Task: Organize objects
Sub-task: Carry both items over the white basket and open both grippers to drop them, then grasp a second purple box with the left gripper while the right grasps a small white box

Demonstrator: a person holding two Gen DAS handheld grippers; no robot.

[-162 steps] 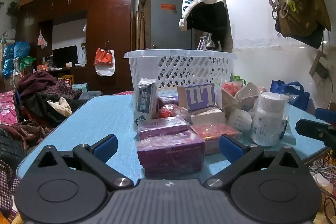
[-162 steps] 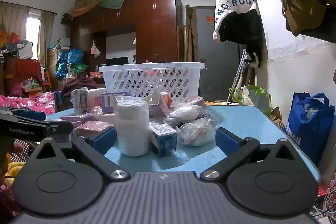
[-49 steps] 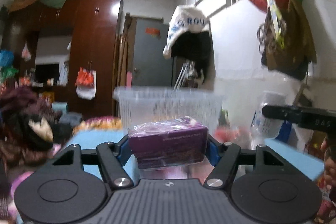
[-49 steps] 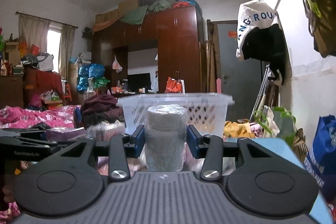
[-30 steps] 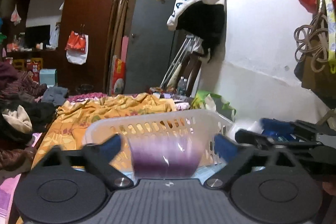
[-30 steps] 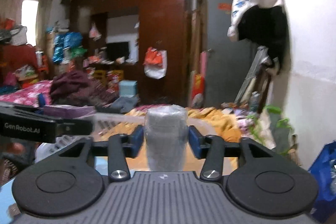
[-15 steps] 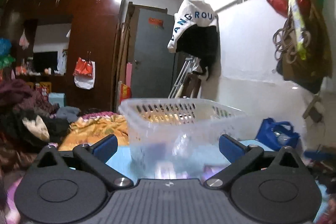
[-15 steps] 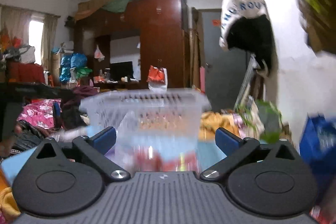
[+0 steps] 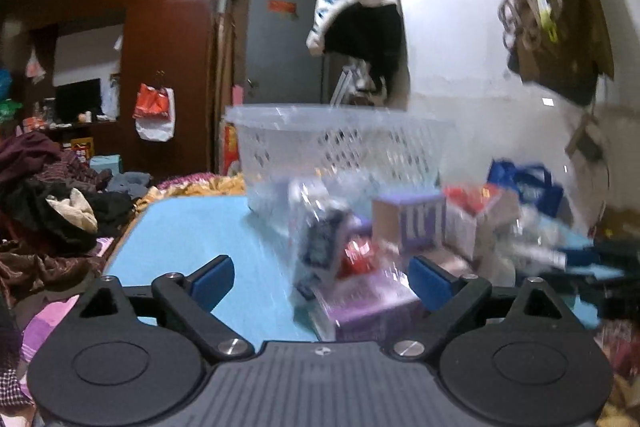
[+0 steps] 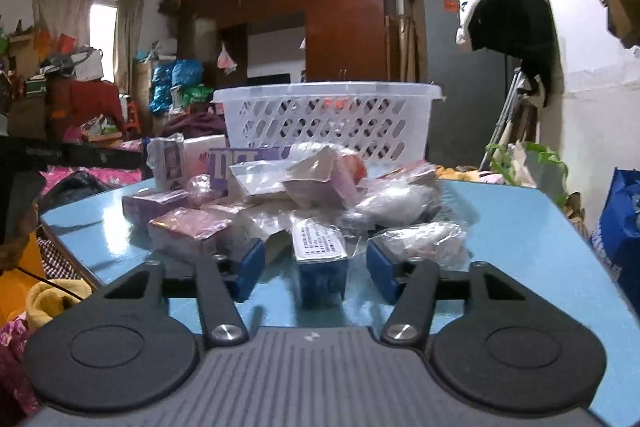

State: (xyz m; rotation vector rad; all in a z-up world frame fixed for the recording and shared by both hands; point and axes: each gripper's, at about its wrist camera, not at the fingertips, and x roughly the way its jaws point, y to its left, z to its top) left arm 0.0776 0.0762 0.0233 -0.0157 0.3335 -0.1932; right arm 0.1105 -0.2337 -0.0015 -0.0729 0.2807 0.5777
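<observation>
A white plastic basket (image 10: 328, 119) stands at the far side of the blue table (image 10: 520, 227), with a pile of wrapped boxes and packets (image 10: 316, 183) in front of it. My right gripper (image 10: 316, 273) is open, its jaws either side of a small blue and white box (image 10: 320, 255), not touching it. In the blurred left wrist view the basket (image 9: 340, 143) is behind the pile. My left gripper (image 9: 320, 279) is open and empty, with a purple box (image 9: 372, 307) just ahead of it, right of centre.
A tall dark-blue carton (image 9: 320, 247) and a purple-lettered box (image 9: 408, 223) stand in the pile. Clothes are heaped on the left (image 9: 48, 211). A blue bag (image 10: 620, 227) sits right of the table. The other gripper (image 9: 600, 263) shows at the right edge.
Both grippers let go of the purple box and the white bottle over the basket, then came back down to the pile. The right jaws have narrowed around the small blue box.
</observation>
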